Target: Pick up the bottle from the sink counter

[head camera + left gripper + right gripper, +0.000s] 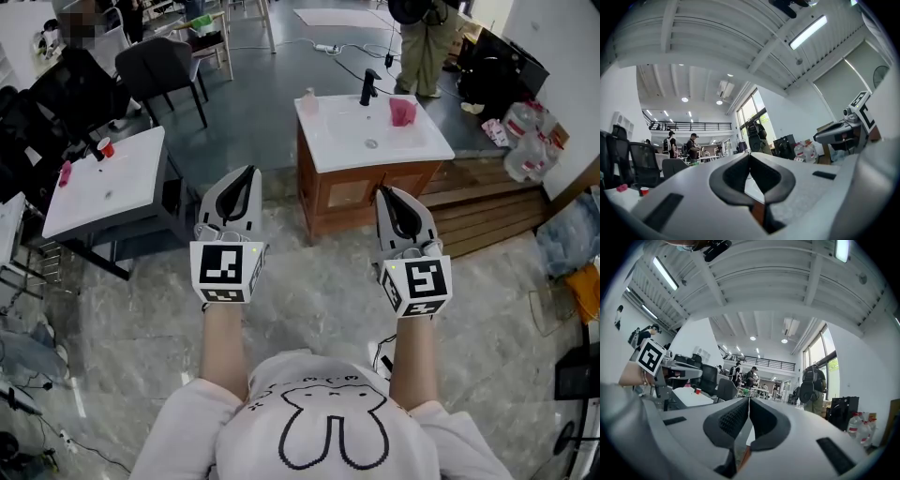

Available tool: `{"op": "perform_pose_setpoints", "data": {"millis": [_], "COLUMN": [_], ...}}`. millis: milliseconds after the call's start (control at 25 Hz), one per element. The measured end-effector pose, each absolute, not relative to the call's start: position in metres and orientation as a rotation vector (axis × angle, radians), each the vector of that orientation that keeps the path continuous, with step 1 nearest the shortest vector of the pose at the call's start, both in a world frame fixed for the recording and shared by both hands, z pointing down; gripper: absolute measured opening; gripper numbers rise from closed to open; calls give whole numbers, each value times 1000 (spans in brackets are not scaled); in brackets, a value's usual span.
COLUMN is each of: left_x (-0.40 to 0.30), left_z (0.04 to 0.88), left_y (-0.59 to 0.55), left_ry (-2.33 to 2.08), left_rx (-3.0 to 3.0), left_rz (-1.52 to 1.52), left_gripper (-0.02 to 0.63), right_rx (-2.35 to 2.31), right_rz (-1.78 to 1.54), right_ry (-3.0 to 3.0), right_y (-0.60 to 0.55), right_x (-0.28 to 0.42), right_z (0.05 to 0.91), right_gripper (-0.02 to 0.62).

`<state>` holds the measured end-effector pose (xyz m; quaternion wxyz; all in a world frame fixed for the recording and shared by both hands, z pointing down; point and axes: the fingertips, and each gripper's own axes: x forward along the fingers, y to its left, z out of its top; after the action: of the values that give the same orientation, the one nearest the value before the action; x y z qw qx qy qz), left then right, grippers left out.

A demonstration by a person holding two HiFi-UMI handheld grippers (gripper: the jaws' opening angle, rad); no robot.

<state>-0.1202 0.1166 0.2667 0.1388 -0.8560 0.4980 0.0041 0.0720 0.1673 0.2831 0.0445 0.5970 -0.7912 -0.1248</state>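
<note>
**A:** Where is the bottle sitting?

**B:** I am seeing the bottle (308,100) standing upright at the rear left corner of the white sink surface (323,155), in the upper middle of the head view. It is standing left of the black faucet (368,87), and a pink cup (402,112) is sitting on the faucet's other side.

**A:** And where are you holding your tools relative to it?

**B:** I am holding both low in the middle of the frame, over the grey floor (309,281), well apart from the bottle. The left hand-held gripper (249,172) is pointing up the frame, with its tips lying below and to the left of the bottle. The right hand-held gripper (383,192) is lying below and to the right of it, with its tips overlapping the wooden cabinet front (347,192) in the picture.

**A:** Are you gripping anything?

**B:** No. I am keeping both closed. In each gripper view the dark pads are meeting along their length, and both are empty.
</note>
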Motion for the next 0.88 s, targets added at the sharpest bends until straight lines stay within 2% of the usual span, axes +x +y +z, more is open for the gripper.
{"op": "perform_pose_setpoints", "data": {"millis": [480,880], "left_x": [-121,-109], "left_z": [284,297], "left_y": [60,-31], "left_ry": [1458,1516], "left_rx": [-2510,-2490], "left_rz": [16,-21], "left_gripper": [9,9], "right_rx": [1844,1794], "right_rz": [-340,-321], "right_ry": [-2393,-2443], "right_y": [108,6], "right_x": [86,103], "right_z": [296,307], "right_gripper": [32,32]}}
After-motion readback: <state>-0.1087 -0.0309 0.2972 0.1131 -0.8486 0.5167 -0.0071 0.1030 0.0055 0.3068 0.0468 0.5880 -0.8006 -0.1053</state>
